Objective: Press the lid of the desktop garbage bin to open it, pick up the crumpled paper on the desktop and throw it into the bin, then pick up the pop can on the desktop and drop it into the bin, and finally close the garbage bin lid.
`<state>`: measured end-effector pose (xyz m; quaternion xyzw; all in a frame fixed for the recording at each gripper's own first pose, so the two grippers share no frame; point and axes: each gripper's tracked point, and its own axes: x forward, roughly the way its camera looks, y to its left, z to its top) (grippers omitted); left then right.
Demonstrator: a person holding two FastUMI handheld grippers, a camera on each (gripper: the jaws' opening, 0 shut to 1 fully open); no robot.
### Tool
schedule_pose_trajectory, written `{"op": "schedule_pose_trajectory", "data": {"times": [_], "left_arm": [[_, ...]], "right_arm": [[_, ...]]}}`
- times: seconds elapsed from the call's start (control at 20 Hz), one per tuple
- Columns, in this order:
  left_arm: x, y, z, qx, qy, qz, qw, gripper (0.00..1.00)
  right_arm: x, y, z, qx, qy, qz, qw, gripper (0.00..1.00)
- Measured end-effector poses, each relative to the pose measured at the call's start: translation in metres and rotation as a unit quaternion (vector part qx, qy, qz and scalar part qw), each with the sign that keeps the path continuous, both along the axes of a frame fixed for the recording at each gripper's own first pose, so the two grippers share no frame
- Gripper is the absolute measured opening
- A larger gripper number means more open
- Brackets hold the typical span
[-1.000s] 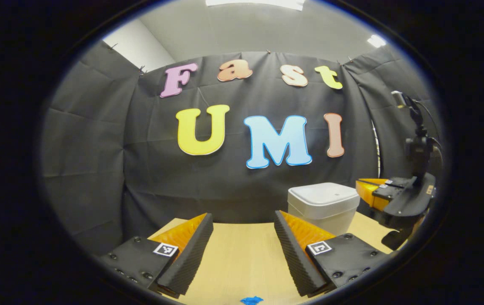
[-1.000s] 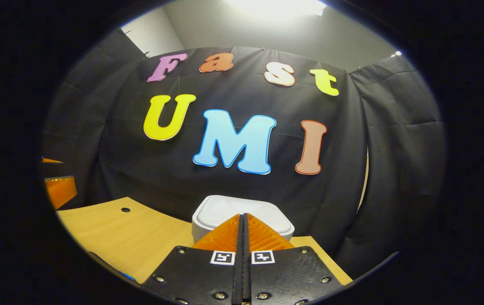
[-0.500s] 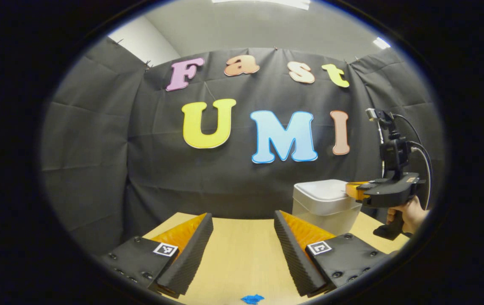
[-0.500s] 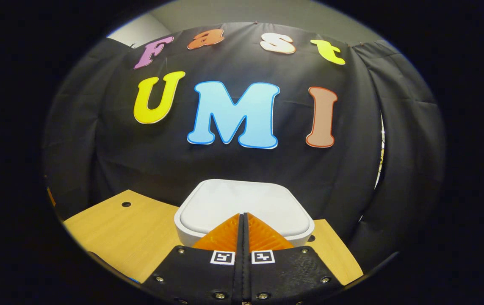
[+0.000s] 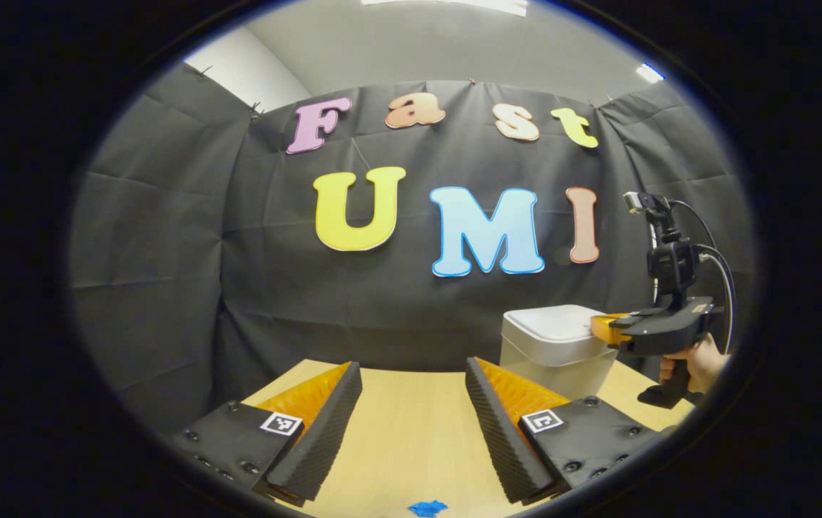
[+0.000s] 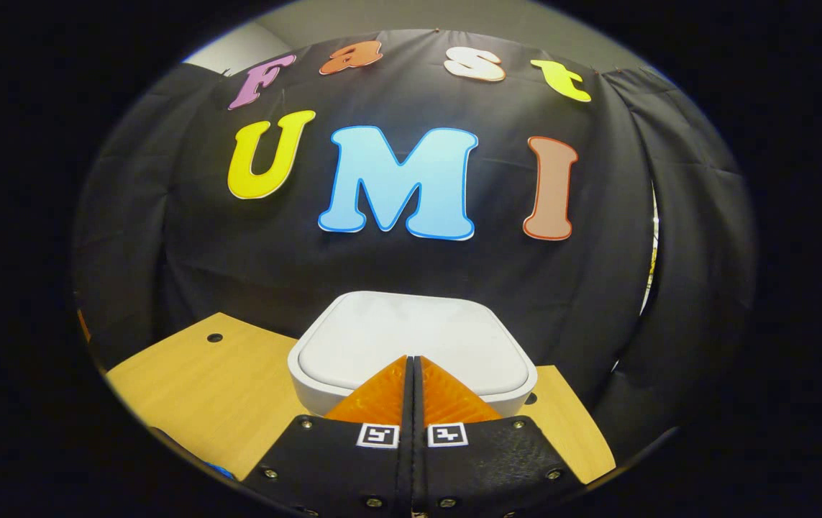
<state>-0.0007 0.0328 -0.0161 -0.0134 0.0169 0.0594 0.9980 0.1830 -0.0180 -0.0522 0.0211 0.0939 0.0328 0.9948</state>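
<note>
The left gripper is wide open and holds nothing, low over the bench left of the bin. The right gripper is fully closed with nothing between its fingers, its tips at the near edge of the lid, which is down; actual contact cannot be told.

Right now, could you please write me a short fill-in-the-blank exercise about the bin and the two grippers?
1. The lid of the white bin is ____.
2. The right gripper, over the lid's near edge, has its fingers ____.
3. The left gripper hovers over the table with its fingers ____.

Missing words: closed; shut; open
</note>
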Motion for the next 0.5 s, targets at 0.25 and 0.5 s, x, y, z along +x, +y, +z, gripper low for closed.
{"op": "schedule_pose_trajectory", "data": {"times": [0.25,0.5], "left_arm": [[-0.01,0.007,0.002,0.006,0.0,0.012,1.0,0.96],[-0.016,0.004,0.008,0.014,-0.005,0.015,1.0,0.96]], "right_arm": [[0.003,-0.001,0.011,-0.003,-0.022,-0.001,1.0,0.0],[-0.005,-0.005,0.026,0.0,-0.044,-0.004,0.999,0.0]]}}
